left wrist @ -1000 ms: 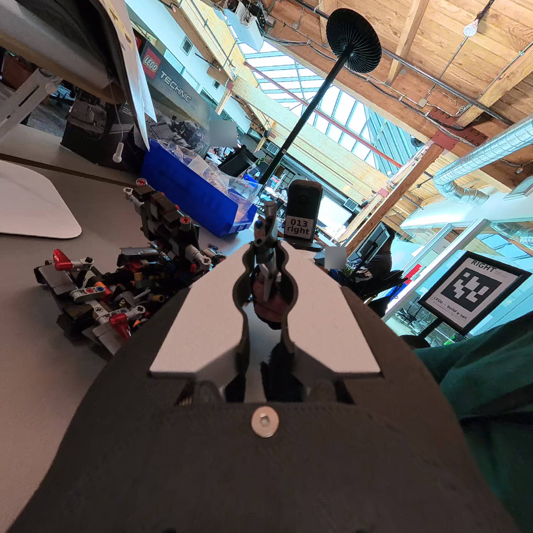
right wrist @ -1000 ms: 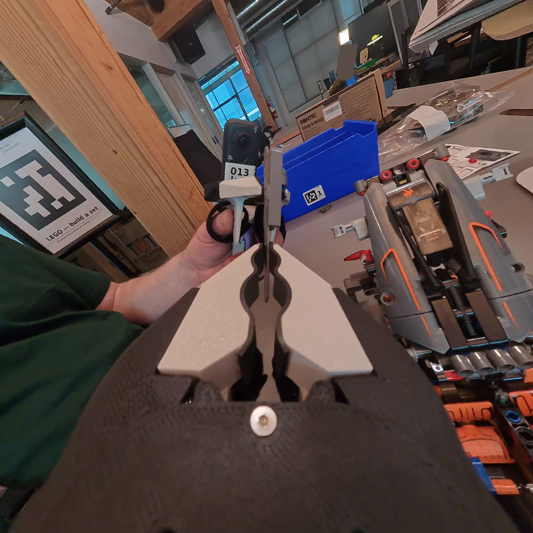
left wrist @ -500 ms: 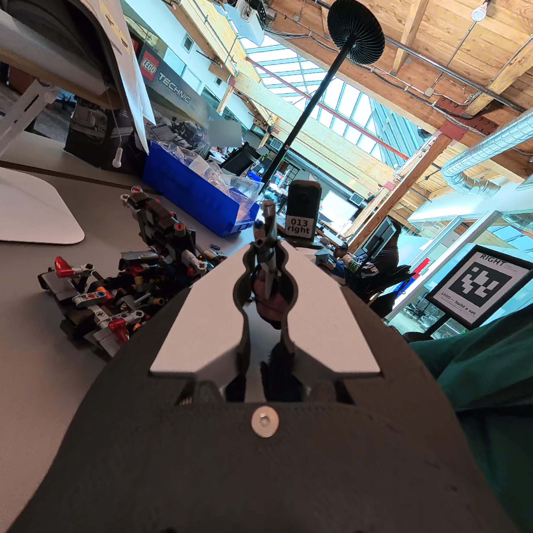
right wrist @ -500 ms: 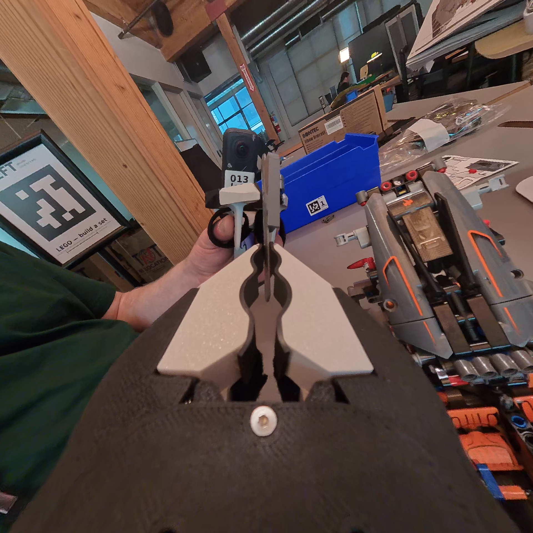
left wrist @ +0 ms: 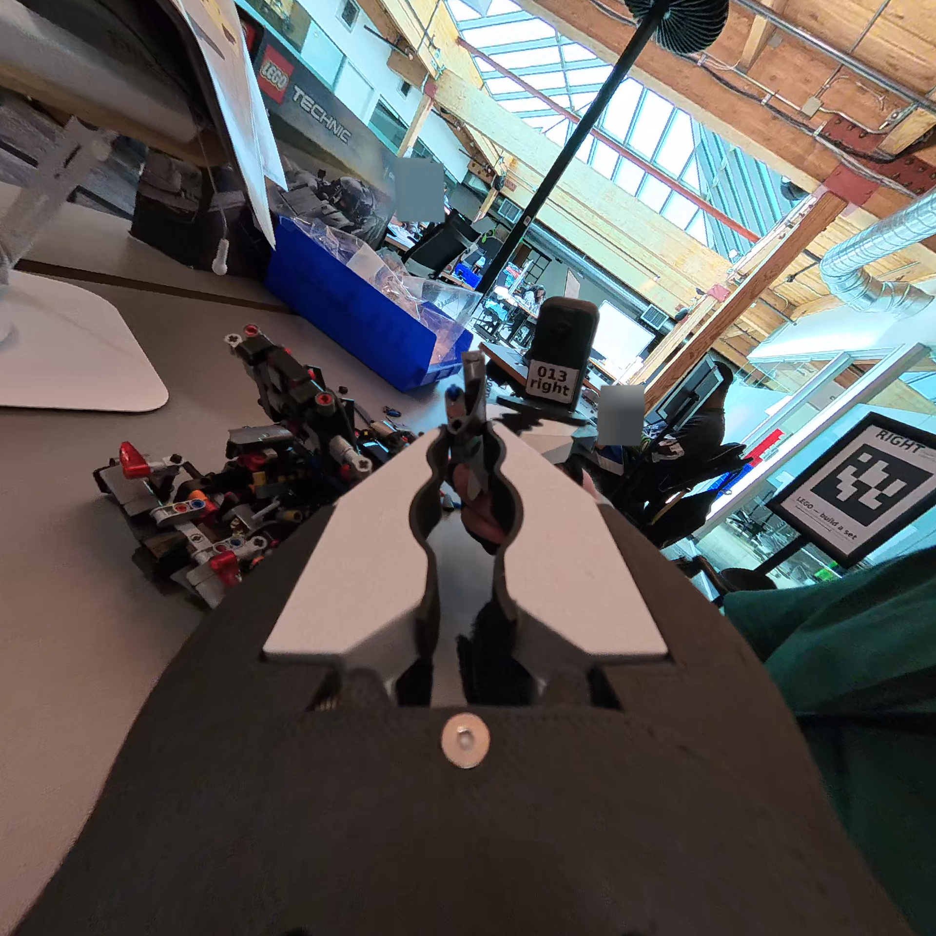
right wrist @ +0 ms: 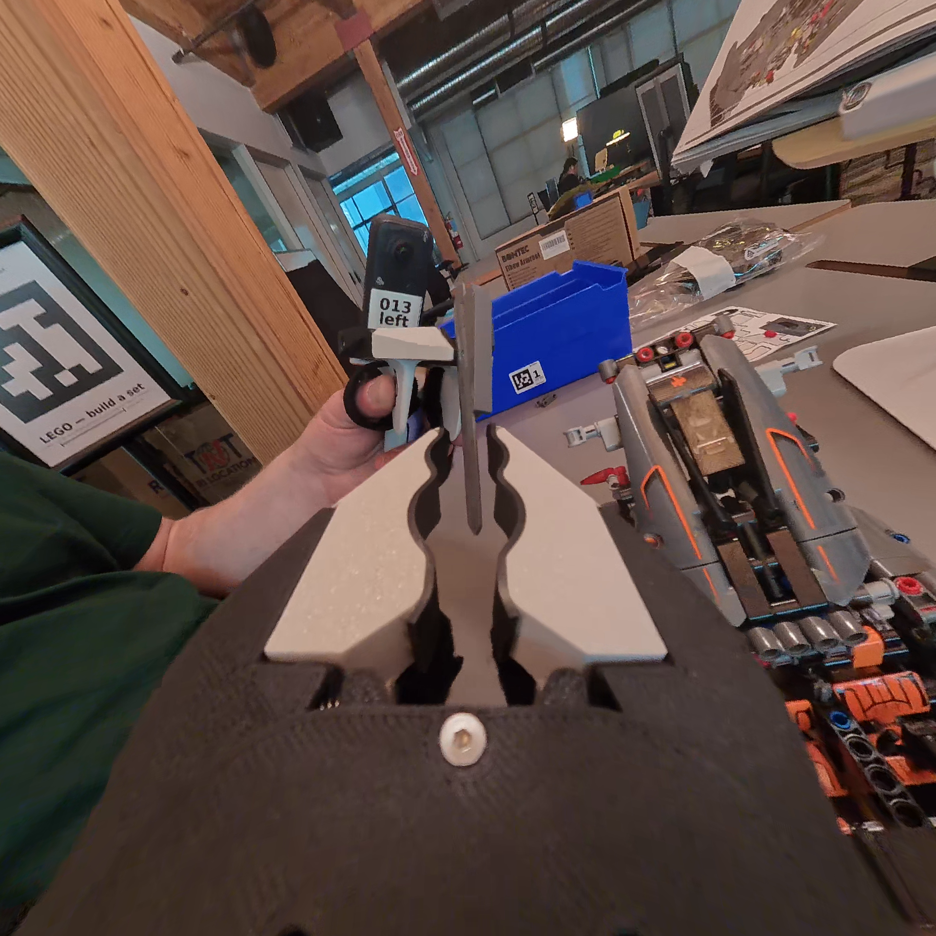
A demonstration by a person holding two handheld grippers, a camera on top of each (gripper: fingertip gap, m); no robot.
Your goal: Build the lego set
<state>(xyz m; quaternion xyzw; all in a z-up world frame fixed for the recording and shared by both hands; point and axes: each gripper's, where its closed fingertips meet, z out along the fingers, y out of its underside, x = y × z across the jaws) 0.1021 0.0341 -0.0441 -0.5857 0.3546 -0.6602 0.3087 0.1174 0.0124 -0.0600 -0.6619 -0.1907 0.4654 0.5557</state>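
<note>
Two grippers are in view: the left gripper [left wrist: 468, 435] and the right gripper [right wrist: 468, 435], each with two pale fingers. One grey panel piece [right wrist: 473, 364] stands between them. One part-built model car [right wrist: 719, 486] sits on one grey table [right wrist: 861, 304]. There is one blue bin [right wrist: 562, 329], one cardboard box [right wrist: 582, 243], one clear bag of parts [right wrist: 709, 268], one printed sheet [right wrist: 775, 324], one open instruction book [right wrist: 810, 66] and one framed sign [left wrist: 861, 486] in each wrist view.

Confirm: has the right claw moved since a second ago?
Yes: right claw opened off the grey piece, and tipped slightly up, the blue bin sitting lower in view.
</note>
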